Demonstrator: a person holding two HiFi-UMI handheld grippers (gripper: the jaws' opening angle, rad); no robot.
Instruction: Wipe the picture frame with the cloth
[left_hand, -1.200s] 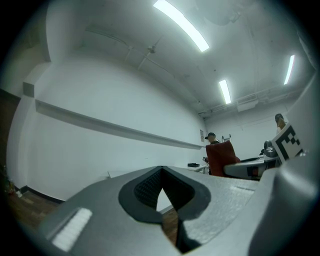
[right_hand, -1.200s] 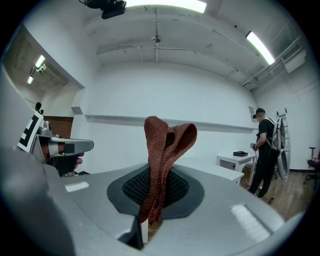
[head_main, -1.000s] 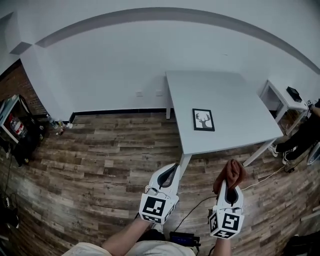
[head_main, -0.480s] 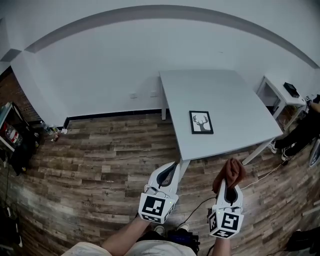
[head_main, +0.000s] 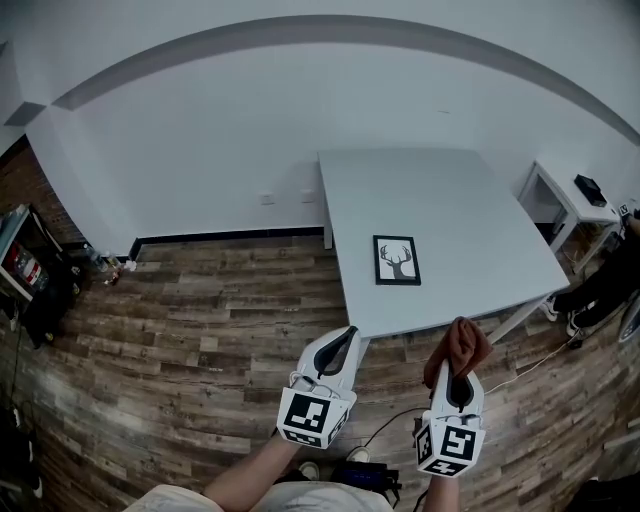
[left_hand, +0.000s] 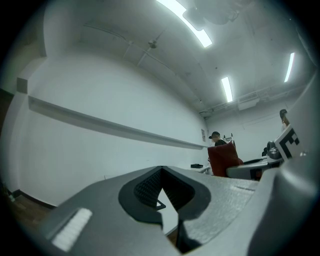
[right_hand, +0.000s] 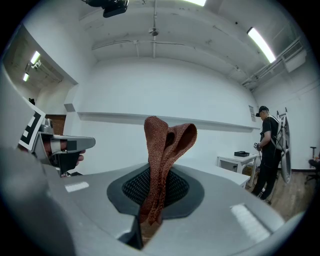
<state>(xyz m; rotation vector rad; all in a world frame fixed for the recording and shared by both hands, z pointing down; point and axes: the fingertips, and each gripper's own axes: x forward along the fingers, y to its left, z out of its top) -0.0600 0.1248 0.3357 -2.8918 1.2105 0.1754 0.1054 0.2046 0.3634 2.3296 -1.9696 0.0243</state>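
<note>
A black picture frame (head_main: 397, 260) with a deer-head print lies flat near the front edge of the white table (head_main: 450, 190). My right gripper (head_main: 457, 366) hangs over the wooden floor in front of the table, shut on a rust-brown cloth (head_main: 463, 344) that sticks up from its jaws. The right gripper view shows the cloth (right_hand: 165, 145) folded over and pinched between the black pads. My left gripper (head_main: 338, 350) is beside it, just short of the table's front corner, jaws together and holding nothing. Both grippers are well short of the frame.
A small white side table (head_main: 560, 195) with a dark object on it stands right of the table. A person in black (head_main: 605, 280) is at the far right. A dark shelf unit (head_main: 25, 270) stands at the left wall. Cables and a black box (head_main: 365, 475) lie near my feet.
The table and frame have drifted lower and closer in the head view. Both grippers keep the same pose, the cloth still held in the right one.
</note>
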